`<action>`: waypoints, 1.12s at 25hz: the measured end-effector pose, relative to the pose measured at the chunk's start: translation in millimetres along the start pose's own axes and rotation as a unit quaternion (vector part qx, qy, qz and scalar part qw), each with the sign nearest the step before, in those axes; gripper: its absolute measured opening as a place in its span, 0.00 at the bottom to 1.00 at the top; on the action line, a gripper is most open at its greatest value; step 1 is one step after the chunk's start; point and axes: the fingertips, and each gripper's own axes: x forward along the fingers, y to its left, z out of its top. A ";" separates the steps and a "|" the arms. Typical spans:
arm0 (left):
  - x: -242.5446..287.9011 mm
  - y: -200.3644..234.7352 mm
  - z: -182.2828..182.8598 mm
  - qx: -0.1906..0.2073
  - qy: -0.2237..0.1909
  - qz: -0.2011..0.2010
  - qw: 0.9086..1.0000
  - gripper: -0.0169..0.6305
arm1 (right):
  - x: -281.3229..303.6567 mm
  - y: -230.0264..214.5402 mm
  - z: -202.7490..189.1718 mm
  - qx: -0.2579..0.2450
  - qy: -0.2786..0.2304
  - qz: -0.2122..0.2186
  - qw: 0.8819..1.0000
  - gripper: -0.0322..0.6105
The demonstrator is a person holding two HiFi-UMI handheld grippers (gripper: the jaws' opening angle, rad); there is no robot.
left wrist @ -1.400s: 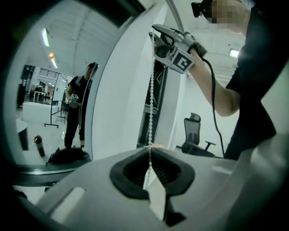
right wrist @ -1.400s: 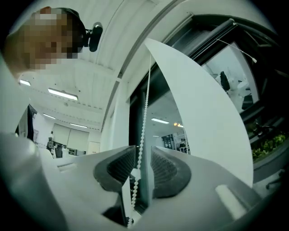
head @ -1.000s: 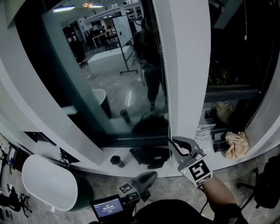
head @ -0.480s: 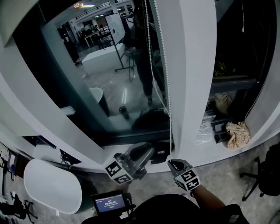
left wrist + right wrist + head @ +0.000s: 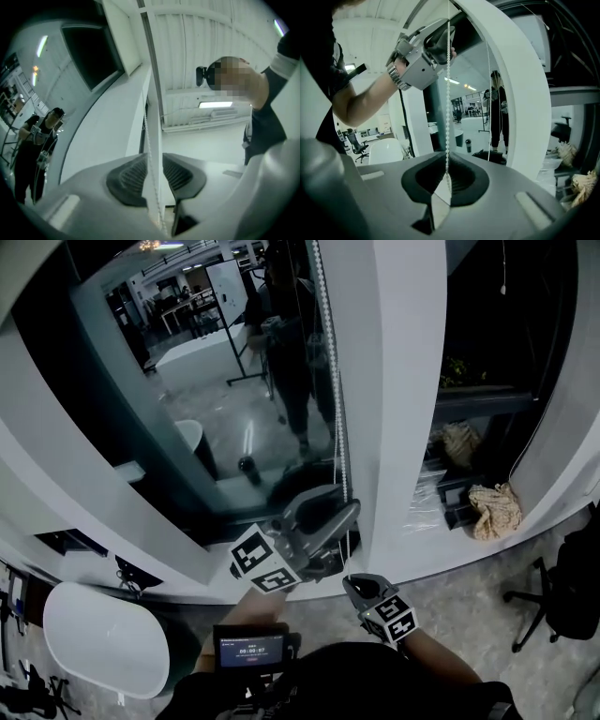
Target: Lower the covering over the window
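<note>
White pillar (image 5: pixel 403 381) beside bead chain (image 5: pixel 333 390); beige cloth (image 5: pixel 492 510) right.

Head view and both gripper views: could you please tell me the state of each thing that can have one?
left gripper: open, fingers have just been opening, bead chain between them unpressed
right gripper: shut on the bead chain
bead chain: stretched straight between both grippers
window: uncovered where the head view shows it
small screen: lit

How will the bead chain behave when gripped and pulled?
Probably floppy: the bead chain looks straight only because the shut right gripper tensions it. Small round beads likely resist slipping in that grip. Thin, so probably light.
</note>
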 end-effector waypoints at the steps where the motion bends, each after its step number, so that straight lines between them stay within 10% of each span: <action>1: 5.2 -0.4 5.0 -0.001 -0.008 -0.005 1.000 0.17 | -1.8 1.8 -0.1 -0.001 -0.001 0.001 1.000 0.08; 7: 26.5 6.1 10.0 -0.007 0.011 0.002 1.000 0.04 | -11.7 0.1 -10.3 -0.005 0.020 -0.002 1.000 0.08; 12: -1.0 24.0 -103.6 -0.031 0.125 0.059 0.990 0.04 | -20.8 -16.8 -101.2 0.041 0.168 -0.028 0.985 0.09; 14: -32.7 33.0 -162.7 -0.080 0.169 0.093 0.978 0.04 | -36.2 -42.0 -107.0 0.086 0.144 -0.073 0.983 0.09; 19: -104.4 13.8 -259.7 -0.141 0.227 0.148 0.952 0.04 | -73.5 -86.4 3.5 0.177 -0.073 -0.092 0.977 0.22; 28: -109.5 -25.8 -252.9 -0.116 0.214 0.124 0.962 0.04 | -102.9 -23.0 273.1 0.002 -0.271 0.011 0.962 0.27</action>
